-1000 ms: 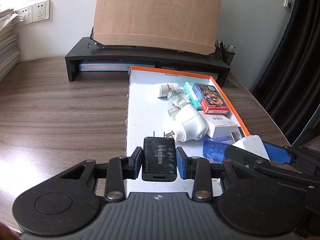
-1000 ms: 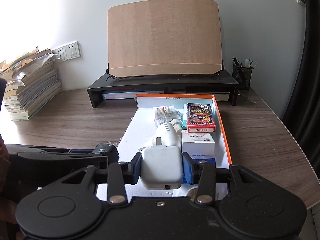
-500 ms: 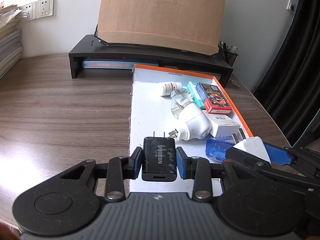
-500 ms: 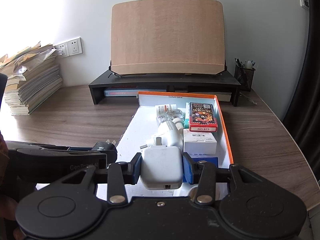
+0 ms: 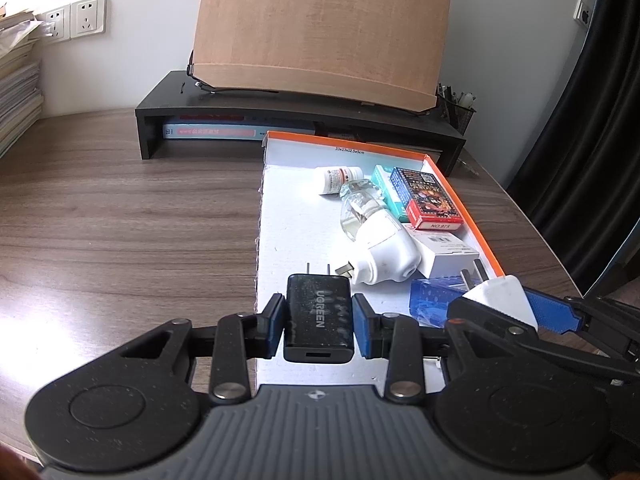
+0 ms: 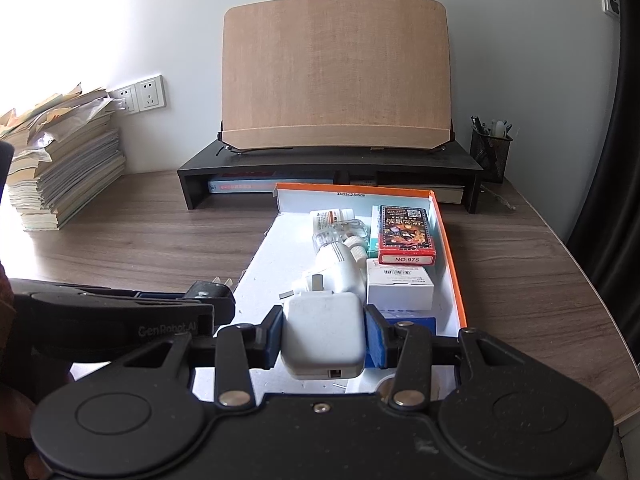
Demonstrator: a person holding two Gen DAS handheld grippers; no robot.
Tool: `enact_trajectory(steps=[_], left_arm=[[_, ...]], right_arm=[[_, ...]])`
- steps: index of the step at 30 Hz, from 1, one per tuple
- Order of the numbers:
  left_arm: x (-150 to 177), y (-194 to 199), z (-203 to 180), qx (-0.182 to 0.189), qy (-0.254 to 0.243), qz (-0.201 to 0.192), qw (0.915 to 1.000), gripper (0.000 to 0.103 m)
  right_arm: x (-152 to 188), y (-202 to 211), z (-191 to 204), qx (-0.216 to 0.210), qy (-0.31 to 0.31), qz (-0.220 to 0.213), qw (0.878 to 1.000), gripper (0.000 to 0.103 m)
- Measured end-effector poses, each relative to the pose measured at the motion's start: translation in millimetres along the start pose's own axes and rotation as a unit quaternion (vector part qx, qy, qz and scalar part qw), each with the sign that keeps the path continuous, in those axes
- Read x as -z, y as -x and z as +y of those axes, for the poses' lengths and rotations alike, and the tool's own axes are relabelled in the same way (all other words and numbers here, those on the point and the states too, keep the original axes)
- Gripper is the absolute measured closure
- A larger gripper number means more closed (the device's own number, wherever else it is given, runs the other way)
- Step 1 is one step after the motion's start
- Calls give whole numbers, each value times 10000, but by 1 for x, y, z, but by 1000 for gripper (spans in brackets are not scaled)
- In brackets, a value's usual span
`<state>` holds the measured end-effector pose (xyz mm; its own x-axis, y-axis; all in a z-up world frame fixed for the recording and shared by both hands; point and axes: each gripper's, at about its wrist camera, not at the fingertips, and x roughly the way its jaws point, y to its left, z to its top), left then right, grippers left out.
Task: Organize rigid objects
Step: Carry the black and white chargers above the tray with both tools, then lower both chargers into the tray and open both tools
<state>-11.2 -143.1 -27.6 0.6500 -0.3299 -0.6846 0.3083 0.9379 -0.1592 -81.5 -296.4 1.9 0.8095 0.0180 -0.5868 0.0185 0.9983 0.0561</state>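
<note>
Your left claw [image 5: 319, 322] was clamped on a black charger [image 5: 319, 316], a smooth matte block with rounded edges and pale lettering on top; the blue pads pressed its two sides, and its metal prongs pointed away from you over the near left part of the box [image 5: 288, 216]. Your right claw [image 6: 323, 334] gripped a white charger [image 6: 323, 334] the same way, a glossy rounded square with a small port facing you, held above the near end of the box.

The box was a shallow cardboard tray, white inside with an orange rim, lying on the wood-grain bench [image 5: 120, 216]. Inside lay a small white pill bottle [image 5: 340, 178] on its side, a clear bottle [image 5: 358, 208] fitted to a white plastic plug-in unit [image 5: 386, 254], a red-edged pack of cards [image 5: 426, 198] stacked on a teal carton, a plain white carton [image 5: 446, 254] and a blue packet [image 5: 432, 298].

Behind the box stood a black shelf [image 6: 328, 166] carrying a curved wooden board [image 6: 336, 76]. A ragged stack of papers [image 6: 60, 168] sat on the bench at the left.
</note>
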Motion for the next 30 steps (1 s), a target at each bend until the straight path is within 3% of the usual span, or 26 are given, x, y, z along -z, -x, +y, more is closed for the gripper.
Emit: enact_trajectory(steps=[30], left_arm=[[4, -10, -9, 19, -10, 166, 9999, 67]], right_arm=[[-19, -22, -13, -44, 2, 75, 10000, 51]])
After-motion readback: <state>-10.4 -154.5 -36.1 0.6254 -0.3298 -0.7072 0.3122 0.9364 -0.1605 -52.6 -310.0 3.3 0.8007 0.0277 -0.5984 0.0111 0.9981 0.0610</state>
